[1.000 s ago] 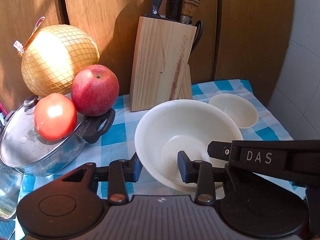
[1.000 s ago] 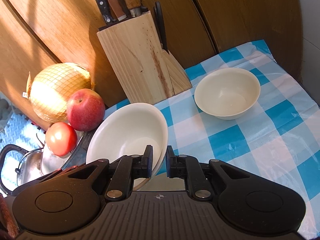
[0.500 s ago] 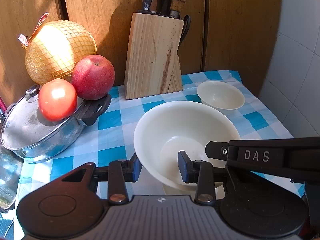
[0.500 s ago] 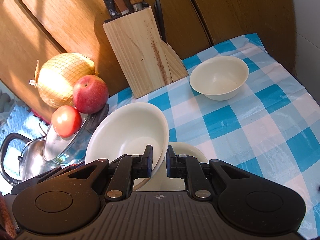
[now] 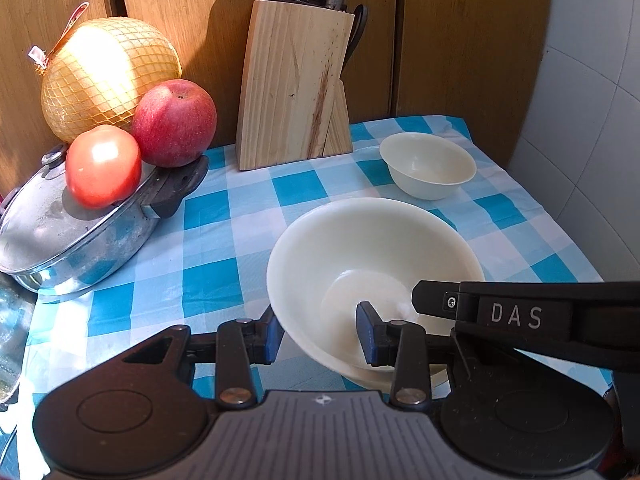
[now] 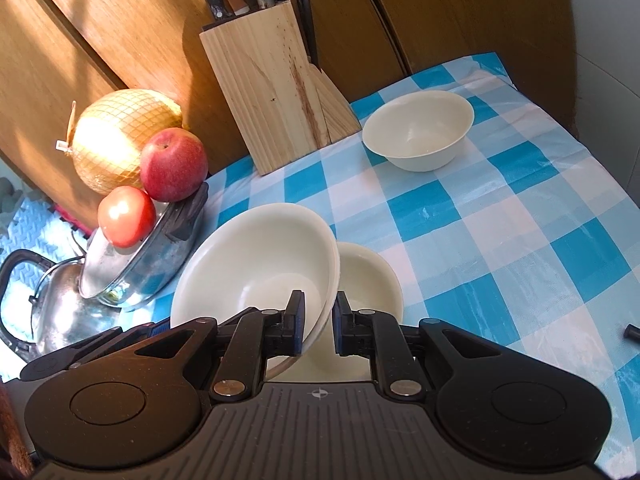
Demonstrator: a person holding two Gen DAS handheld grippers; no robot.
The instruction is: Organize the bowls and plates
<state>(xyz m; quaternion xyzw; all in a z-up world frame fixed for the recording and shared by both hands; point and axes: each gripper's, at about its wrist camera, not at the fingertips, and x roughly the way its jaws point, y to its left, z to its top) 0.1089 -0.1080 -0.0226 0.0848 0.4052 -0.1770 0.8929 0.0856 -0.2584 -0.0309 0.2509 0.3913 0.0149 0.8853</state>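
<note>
A large cream bowl (image 5: pixel 372 240) hangs tilted over the blue checked cloth, held by both grippers. My left gripper (image 5: pixel 320 338) is shut on its near wall, one pad outside and one inside. My right gripper (image 6: pixel 319 320) is shut on the large bowl's (image 6: pixel 248 256) right rim; in the left wrist view its black body (image 5: pixel 520 314) reaches in from the right. A second cream bowl (image 6: pixel 372 276) sits on the cloth just below and right of the held one. A small cream bowl (image 6: pixel 418 134) stands at the far right, also seen as the small bowl (image 5: pixel 428 164) in the left wrist view.
A wooden knife block (image 5: pixel 294 84) stands at the back against the wood panels. On the left, a steel lidded pot (image 5: pixel 72 232) carries a tomato (image 5: pixel 103 166) and an apple (image 5: pixel 174 122), with a netted pomelo (image 5: pixel 108 84) behind. A kettle (image 6: pixel 52 304) sits lower left. A tiled wall (image 5: pixel 592 120) bounds the right.
Both grippers have drawn back from the knife block with the large bowl between them. The second bowl has come into view under its right rim.
</note>
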